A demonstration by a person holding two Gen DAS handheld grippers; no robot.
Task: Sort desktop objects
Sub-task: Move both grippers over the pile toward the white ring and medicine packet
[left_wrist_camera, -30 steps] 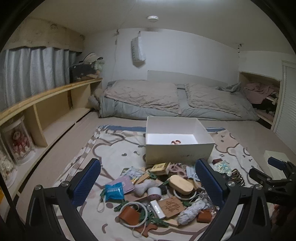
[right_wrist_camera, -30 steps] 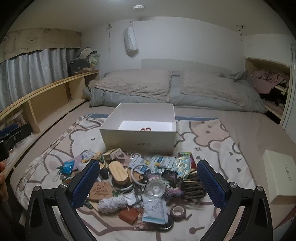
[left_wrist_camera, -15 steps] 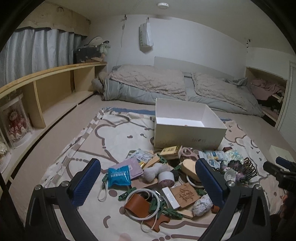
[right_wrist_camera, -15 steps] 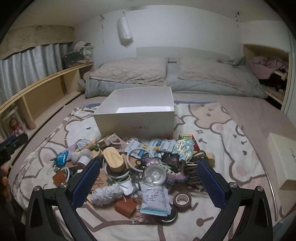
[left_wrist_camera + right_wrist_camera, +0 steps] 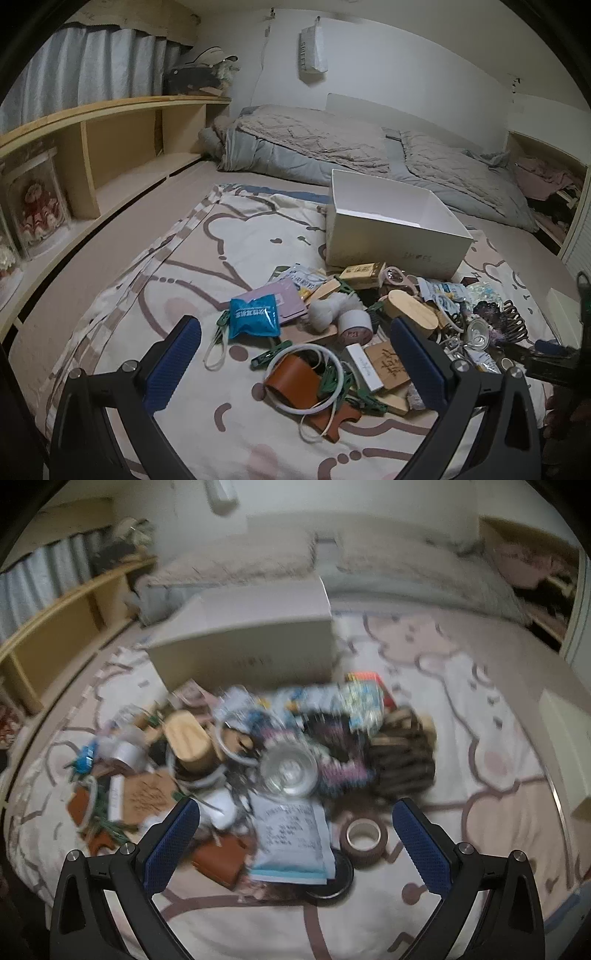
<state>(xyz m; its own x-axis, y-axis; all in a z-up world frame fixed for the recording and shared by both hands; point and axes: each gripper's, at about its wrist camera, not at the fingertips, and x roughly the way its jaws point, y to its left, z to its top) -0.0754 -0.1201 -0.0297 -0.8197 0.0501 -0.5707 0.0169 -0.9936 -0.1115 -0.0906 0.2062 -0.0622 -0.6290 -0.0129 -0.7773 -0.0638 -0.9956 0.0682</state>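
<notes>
Pile of small objects [image 5: 369, 332]: heaped on the patterned sheet [image 5: 221, 251], just in front of the white box [image 5: 391, 236]. Box: open-topped, inside hidden from both views. Nearest the box, a yellow carton [image 5: 361, 274]; further out, blue packet [image 5: 254, 317], brown leather piece [image 5: 293, 380], tape roll [image 5: 364, 837]. Left gripper [image 5: 295, 365]: wide, empty, above the pile. Right gripper [image 5: 295, 843]: wide, empty; view blurred.

Black angular gripper frames with silver screws, blue dimpled pads [image 5: 173, 363] lining the jaws
</notes>
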